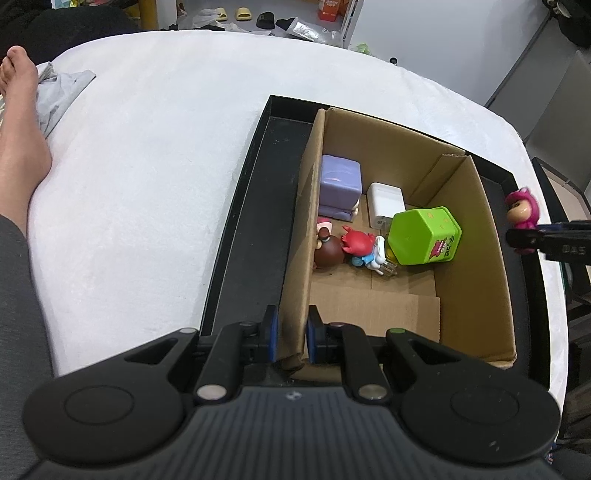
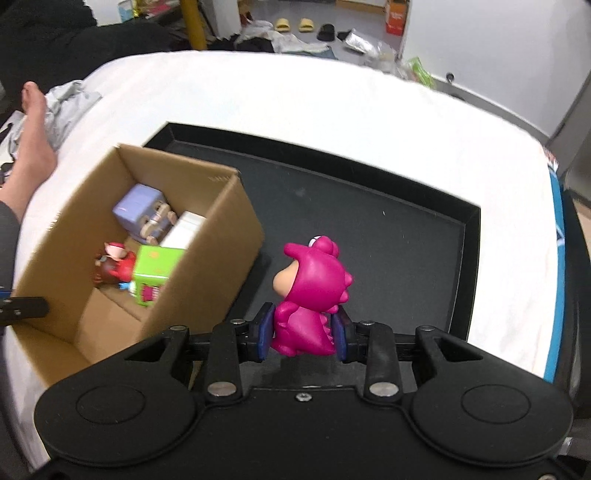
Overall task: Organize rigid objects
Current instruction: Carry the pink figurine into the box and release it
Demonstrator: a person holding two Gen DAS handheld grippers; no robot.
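A cardboard box (image 1: 469,236) (image 2: 221,236) stands in a black tray (image 1: 258,229) (image 2: 369,221) on a white bed. Inside lie a purple cube toy (image 1: 340,181) (image 2: 138,208), a white charger (image 1: 386,203) (image 2: 184,230), a green hexagonal tin (image 1: 424,236) (image 2: 155,269), a red figure (image 1: 356,242) and a brown-haired figure (image 1: 328,251). My left gripper (image 1: 290,336) is shut on the box's left wall. My right gripper (image 2: 303,332) is shut on a magenta dinosaur figure (image 2: 314,291) (image 1: 521,208), held above the tray right of the box.
A person's bare foot and leg (image 1: 18,140) (image 2: 29,147) rest on the bed at the left beside a grey cloth (image 1: 59,92). Slippers and clutter lie on the floor beyond the bed (image 2: 295,26).
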